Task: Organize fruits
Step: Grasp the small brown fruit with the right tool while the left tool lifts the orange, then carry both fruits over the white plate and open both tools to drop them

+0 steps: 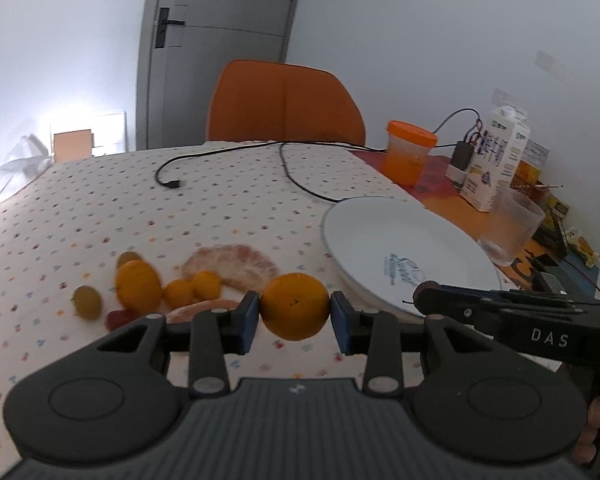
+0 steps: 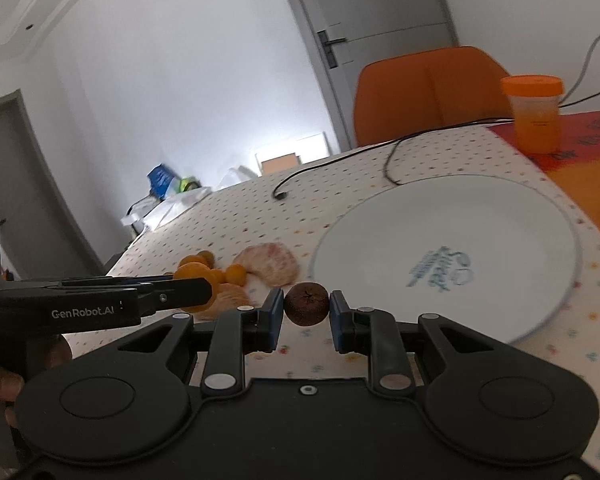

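Observation:
My left gripper (image 1: 295,312) is shut on an orange (image 1: 295,306), held just above the dotted tablecloth. My right gripper (image 2: 306,305) is shut on a small brown round fruit (image 2: 306,303), near the left rim of the white plate (image 2: 500,216). The plate also shows in the left wrist view (image 1: 364,232), with the right gripper's side over its near edge. On the cloth to the left lie another orange (image 1: 138,286), small kumquats (image 1: 192,288), a green grape (image 1: 87,301) and peeled pomelo pieces (image 1: 232,266). The pile also shows in the right wrist view (image 2: 268,262).
A black cable (image 1: 228,160) crosses the cloth behind the fruit. An orange-lidded jar (image 1: 408,152), a milk carton (image 1: 496,156) and a clear glass (image 1: 514,228) stand at the right. An orange chair (image 1: 284,104) stands behind the table.

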The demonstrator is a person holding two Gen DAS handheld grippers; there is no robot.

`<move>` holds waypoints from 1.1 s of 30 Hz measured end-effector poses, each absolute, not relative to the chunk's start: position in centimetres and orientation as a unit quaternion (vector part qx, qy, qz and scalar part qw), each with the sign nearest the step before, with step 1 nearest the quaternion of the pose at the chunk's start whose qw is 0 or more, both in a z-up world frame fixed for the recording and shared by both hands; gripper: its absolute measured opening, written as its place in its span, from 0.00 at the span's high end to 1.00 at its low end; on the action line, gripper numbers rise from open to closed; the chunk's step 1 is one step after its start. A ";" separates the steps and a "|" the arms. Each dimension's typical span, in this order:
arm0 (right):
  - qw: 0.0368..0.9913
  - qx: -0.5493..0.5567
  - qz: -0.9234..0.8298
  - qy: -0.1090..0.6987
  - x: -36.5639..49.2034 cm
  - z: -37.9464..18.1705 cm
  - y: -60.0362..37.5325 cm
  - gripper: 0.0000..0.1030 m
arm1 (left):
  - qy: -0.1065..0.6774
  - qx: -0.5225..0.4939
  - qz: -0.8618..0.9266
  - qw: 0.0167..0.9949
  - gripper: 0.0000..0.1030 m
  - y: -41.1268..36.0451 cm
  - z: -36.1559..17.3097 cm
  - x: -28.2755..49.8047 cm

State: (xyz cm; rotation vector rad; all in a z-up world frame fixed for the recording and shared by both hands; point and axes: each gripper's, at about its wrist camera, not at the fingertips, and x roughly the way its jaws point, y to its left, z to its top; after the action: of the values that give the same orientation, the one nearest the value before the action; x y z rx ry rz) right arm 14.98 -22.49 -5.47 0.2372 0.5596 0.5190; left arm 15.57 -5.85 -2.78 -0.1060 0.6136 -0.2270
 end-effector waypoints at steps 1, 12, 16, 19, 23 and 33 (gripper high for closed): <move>0.923 0.118 0.248 0.270 15.0 -5.5 -22.9 0.78 | 0.300 -0.050 -0.114 0.946 0.64 -6.2 -2.7 15.7; 0.934 0.131 0.205 0.263 15.4 -6.0 -26.7 0.78 | 0.294 -0.035 -0.136 0.945 0.64 -9.7 -2.2 16.6; 0.936 0.130 0.199 0.261 15.3 -6.2 -27.3 0.77 | 0.296 -0.029 -0.143 0.944 0.64 -10.7 -2.3 16.9; 0.936 0.132 0.193 0.263 15.3 -6.4 -27.7 0.77 | 0.296 -0.026 -0.148 0.943 0.64 -11.3 -2.4 17.3; 0.937 0.134 0.188 0.264 15.4 -6.5 -28.1 0.72 | 0.298 -0.024 -0.153 0.942 0.64 -12.0 -2.5 17.6; 0.939 0.138 0.184 0.254 14.9 -6.4 -28.8 0.72 | 0.296 -0.022 -0.165 0.941 0.64 -13.1 -2.3 18.0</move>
State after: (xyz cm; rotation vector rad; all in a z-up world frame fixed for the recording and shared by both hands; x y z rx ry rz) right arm 14.94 -28.85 -6.44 0.2819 0.5194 0.3761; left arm 17.95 -13.14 -2.33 -0.0454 0.6039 -0.3373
